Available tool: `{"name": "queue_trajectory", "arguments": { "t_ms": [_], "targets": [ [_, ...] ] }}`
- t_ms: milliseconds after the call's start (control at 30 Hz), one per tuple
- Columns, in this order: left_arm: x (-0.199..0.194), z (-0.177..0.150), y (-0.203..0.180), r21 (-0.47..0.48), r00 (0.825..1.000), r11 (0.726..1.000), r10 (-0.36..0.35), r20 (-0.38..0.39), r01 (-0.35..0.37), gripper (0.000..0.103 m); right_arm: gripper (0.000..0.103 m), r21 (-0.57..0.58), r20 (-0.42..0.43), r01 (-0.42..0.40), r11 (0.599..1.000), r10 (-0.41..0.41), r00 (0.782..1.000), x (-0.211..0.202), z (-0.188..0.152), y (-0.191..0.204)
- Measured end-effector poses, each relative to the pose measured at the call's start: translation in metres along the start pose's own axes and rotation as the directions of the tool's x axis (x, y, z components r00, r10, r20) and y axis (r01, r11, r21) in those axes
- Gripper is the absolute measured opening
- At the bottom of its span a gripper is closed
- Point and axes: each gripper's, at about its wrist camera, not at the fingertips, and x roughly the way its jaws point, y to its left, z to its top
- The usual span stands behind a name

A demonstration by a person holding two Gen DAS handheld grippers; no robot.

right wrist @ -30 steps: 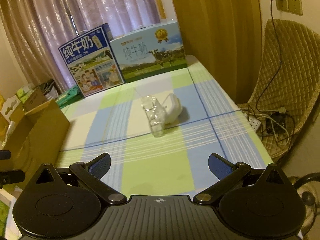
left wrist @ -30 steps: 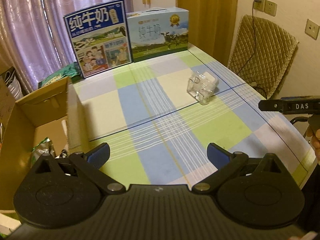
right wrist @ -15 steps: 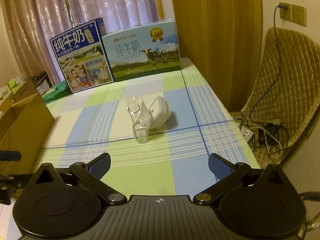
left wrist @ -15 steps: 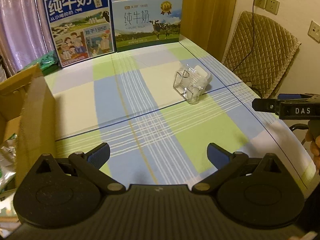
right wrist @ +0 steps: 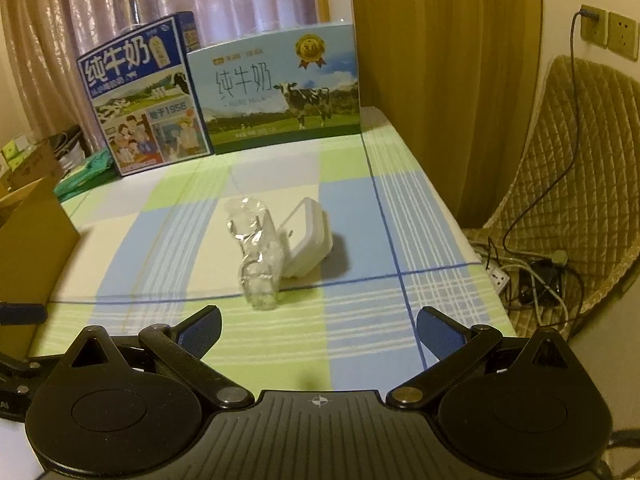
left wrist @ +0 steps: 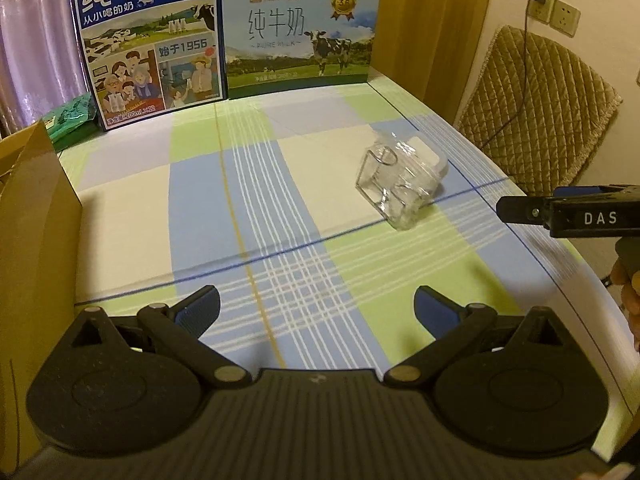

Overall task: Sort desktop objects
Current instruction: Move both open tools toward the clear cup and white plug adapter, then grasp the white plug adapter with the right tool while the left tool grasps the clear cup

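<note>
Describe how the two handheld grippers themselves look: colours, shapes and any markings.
Both are black plastic with a ribbed central body, two round discs and silver pivot pins on the linkage arms. The left gripper and right gripper each carry blue textured fingers. In the left wrist view, the right one's side reads "DAS" in white.

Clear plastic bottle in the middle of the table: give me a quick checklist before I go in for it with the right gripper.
1. Right gripper open and empty: ok, jaws spread wide.
2. Left gripper open and empty: ok.
3. Path to the clear plastic bottle free: ok, only bare tablecloth between.
4. Bottle free of neighbours: not ok, the white box lies right against it.
5. Bottle upright: not ok, it lies on its side and looks crumpled.
6. Cardboard box open to receive it: cannot tell, only its wall shows.
</note>
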Motion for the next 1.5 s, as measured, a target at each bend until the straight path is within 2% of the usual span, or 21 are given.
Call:
{"name": "queue_trajectory", "arguments": {
  "t_ms": [167, 333, 400, 500, 700, 800, 1000, 1100, 1333, 1500],
  "targets": [
    [0.014, 0.008, 0.005, -0.023, 1.000, 1.000, 0.000, 0.009, 0.000, 0.101, 0.101, -0.005, 0.005, -0.012, 1.000, 0.012, 1.000, 0.021, 0.011, -0.006],
    [0.026, 0.018, 0.001, -0.001, 1.000, 1.000, -0.006, 0.029, 0.006, 0.101, 0.098, -0.008, 0.027, -0.009, 1.000, 0.010, 1.000, 0.040, 0.022, -0.008],
    [0.033, 0.021, -0.001, 0.013, 1.000, 1.000, -0.002, 0.030, 0.001, 0.101, 0.086, 0.000, 0.021, -0.023, 1.000, 0.023, 1.000, 0.048, 0.026, -0.010],
    [0.042, 0.026, 0.000, 0.012, 0.999, 1.000, 0.003, 0.032, -0.003, 0.101, 0.075, 0.008, 0.013, -0.028, 1.000, 0.028, 1.000, 0.060, 0.031, -0.012],
    [0.057, 0.036, 0.000, 0.004, 0.999, 1.000, -0.007, 0.045, 0.007, 0.101, 0.060, 0.049, 0.011, -0.039, 0.998, 0.039, 0.999, 0.081, 0.040, -0.019],
    [0.063, 0.036, -0.001, 0.005, 0.999, 1.000, -0.013, 0.034, 0.013, 0.101, 0.054, 0.053, -0.017, -0.058, 0.997, 0.058, 0.998, 0.097, 0.040, -0.021],
    [0.073, 0.032, -0.001, 0.001, 1.000, 1.000, -0.018, 0.010, 0.018, 0.101, 0.051, 0.083, -0.028, -0.106, 0.991, 0.109, 0.994, 0.115, 0.040, -0.022],
    [0.074, 0.031, -0.001, -0.004, 1.000, 1.000, -0.019, 0.005, 0.019, 0.101, 0.041, 0.090, -0.035, -0.134, 0.987, 0.137, 0.990, 0.120, 0.040, -0.021],
    [0.075, 0.029, -0.003, 0.009, 1.000, 1.000, -0.020, -0.003, 0.020, 0.101, 0.037, 0.085, -0.047, -0.160, 0.983, 0.165, 0.985, 0.113, 0.038, -0.015],
    [0.074, 0.025, -0.005, 0.030, 0.999, 0.999, -0.042, -0.011, 0.042, 0.101, 0.032, 0.056, -0.089, -0.248, 0.967, 0.252, 0.963, 0.104, 0.029, 0.002]
  ]
}}
